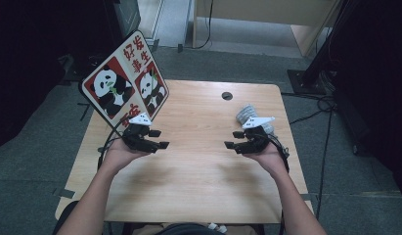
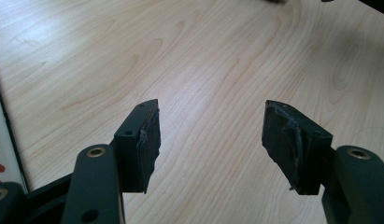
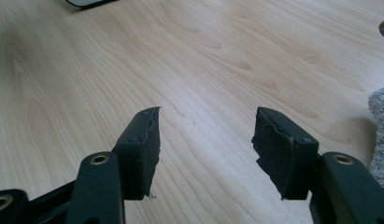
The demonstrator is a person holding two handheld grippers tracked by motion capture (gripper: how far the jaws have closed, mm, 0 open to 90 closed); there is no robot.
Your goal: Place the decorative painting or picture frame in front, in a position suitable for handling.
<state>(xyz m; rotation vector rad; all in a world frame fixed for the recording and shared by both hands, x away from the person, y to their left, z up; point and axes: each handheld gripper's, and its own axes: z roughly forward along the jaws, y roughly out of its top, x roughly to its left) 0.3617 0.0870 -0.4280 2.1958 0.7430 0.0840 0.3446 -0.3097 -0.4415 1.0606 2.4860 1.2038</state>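
Observation:
A person holds my left gripper (image 1: 158,139) over the left half of the wooden table (image 1: 198,176); its jaws point toward the centre and stand open with nothing between them (image 2: 210,140). My right gripper (image 1: 233,140) hovers over the right half, facing the left one, also open and empty (image 3: 206,144). A grey fuzzy cloth (image 1: 248,115) lies just behind the right gripper near the right edge, and its edge appears in the right gripper view (image 3: 380,135). A bag printed with pandas and red characters (image 1: 125,81) stands tilted at the table's back left corner, behind the left gripper.
A round cable hole (image 1: 227,96) sits near the table's back edge. Bare wood lies between the two grippers and toward the front edge. Dark equipment and cables lie on the floor to the right (image 1: 321,103).

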